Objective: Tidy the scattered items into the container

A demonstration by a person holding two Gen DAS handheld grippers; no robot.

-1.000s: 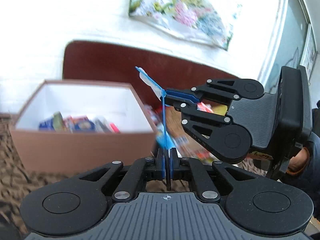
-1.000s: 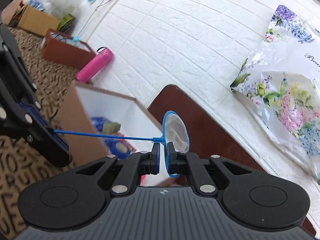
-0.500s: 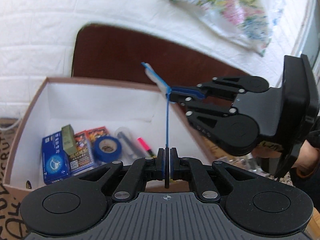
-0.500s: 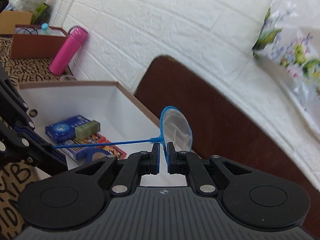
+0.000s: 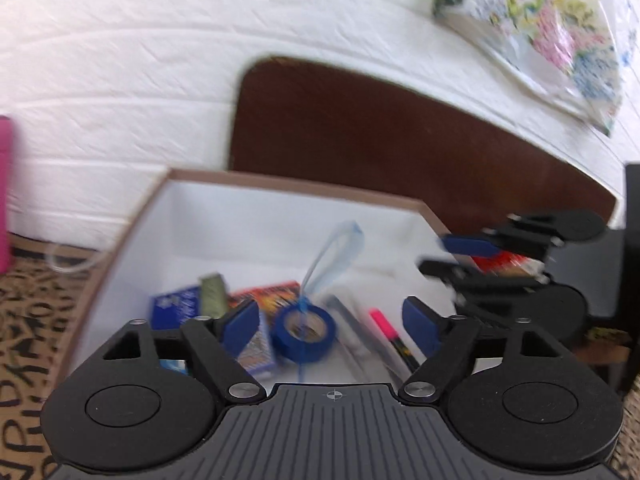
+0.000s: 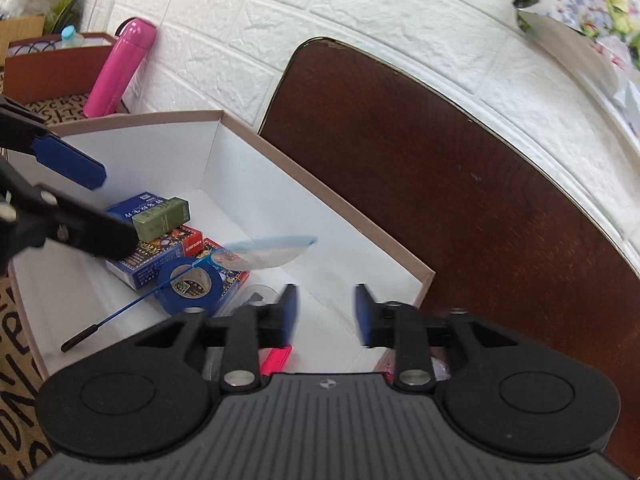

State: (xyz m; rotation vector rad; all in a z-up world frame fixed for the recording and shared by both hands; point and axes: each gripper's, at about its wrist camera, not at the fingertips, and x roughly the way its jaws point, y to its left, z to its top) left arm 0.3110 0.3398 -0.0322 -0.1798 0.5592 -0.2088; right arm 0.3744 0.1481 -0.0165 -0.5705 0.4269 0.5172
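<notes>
A small blue net with a thin blue handle (image 6: 264, 254) is inside the brown box with white walls (image 6: 280, 168), over the blue tape roll (image 6: 190, 286); it also shows blurred in the left wrist view (image 5: 332, 256). Neither gripper touches it. My left gripper (image 5: 332, 326) is open above the box (image 5: 280, 216). My right gripper (image 6: 326, 312) is open above the box's right part. The box holds the tape roll (image 5: 304, 332), blue and red card boxes (image 6: 160, 248), a green block (image 6: 160, 218) and a pink marker (image 5: 382, 322).
A dark brown board (image 6: 460, 176) leans on the white brick wall behind the box. A pink bottle (image 6: 120, 68) and a second brown box (image 6: 52, 68) stand at the far left. A floral bag (image 5: 540, 28) hangs at the upper right. A letter-patterned mat (image 5: 28, 320) lies underneath.
Both grippers held the blue net between them over the box. Both have opened, and the net has dropped into the box onto the tape roll.
</notes>
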